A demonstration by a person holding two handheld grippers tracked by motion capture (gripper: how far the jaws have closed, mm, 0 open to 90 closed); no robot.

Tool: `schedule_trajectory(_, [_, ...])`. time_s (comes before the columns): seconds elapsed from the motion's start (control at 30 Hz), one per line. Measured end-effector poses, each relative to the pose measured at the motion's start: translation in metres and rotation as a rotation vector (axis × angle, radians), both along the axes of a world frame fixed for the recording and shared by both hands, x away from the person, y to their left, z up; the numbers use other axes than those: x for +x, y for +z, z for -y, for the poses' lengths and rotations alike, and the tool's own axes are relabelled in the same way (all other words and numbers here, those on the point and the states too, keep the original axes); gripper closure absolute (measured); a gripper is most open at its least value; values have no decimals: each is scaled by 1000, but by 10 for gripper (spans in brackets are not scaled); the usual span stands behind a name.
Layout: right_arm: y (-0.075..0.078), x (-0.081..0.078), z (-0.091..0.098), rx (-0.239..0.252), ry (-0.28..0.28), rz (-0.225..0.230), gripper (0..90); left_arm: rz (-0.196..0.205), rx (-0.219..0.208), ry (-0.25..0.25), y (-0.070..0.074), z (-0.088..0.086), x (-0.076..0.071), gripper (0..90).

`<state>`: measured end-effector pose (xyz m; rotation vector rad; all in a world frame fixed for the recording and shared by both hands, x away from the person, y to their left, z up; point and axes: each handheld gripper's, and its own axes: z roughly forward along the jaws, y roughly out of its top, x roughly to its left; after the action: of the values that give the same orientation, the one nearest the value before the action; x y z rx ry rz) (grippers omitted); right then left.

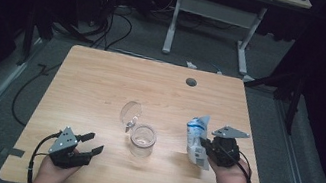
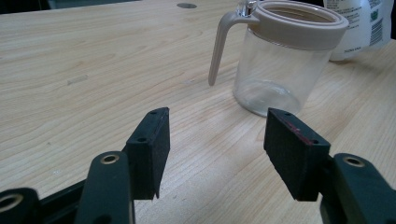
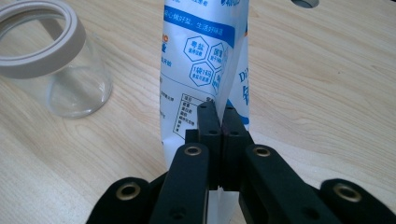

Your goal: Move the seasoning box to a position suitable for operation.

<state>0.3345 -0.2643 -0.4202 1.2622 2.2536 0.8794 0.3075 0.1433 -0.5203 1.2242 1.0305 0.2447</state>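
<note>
The white-and-blue printed pouch (image 3: 205,65) stands upright near the right side of the table (image 1: 102,81), pinched along a fold of its film by the right gripper (image 3: 218,122), whose two black jaws are pressed together on that seam so the bag hangs tall and steady rather than slumping. Holding it by the edge this way probably keeps the top end free for pouring, though whether that top is already cut open cannot be told from these views. Just to the pouch's left, apart from it, sits the clear jar (image 1: 142,140) with its beige rim and slim handle; its round hinged lid (image 1: 130,112) is tipped up and back, leaving the mouth wide open, which suits a refill from the bag. The jar looks empty, with only bare glass at the bottom in the left gripper view. Farther left, near the front edge, the left gripper (image 1: 92,143) rests low over the wood with its jaws spread wide and nothing between them, aimed toward the jar (image 2: 280,70) as if ready to steady it by the body or handle when the pouring begins. A small round cable hole (image 1: 191,82) marks the far side of the tabletop.
</note>
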Motion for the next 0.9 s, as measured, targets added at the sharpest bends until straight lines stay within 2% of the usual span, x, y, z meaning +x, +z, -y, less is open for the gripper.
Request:
schedule_trajectory(0.43, [11,7,-9,-81,44,-89,900,1,1,-7,0,0,-1,412])
schedule_trajectory(0.5, [13,8,-11,-106,51,-109,900,3,-3,-7,0,0,-1,412])
schedule_trajectory(0.73, [16,10,-13,-109,59,-141,900,2,-1,-10,0,1,-1,412])
schedule_trajectory(0.9, [18,12,-17,-139,77,-168,900,4,2,-11,0,1,-1,412])
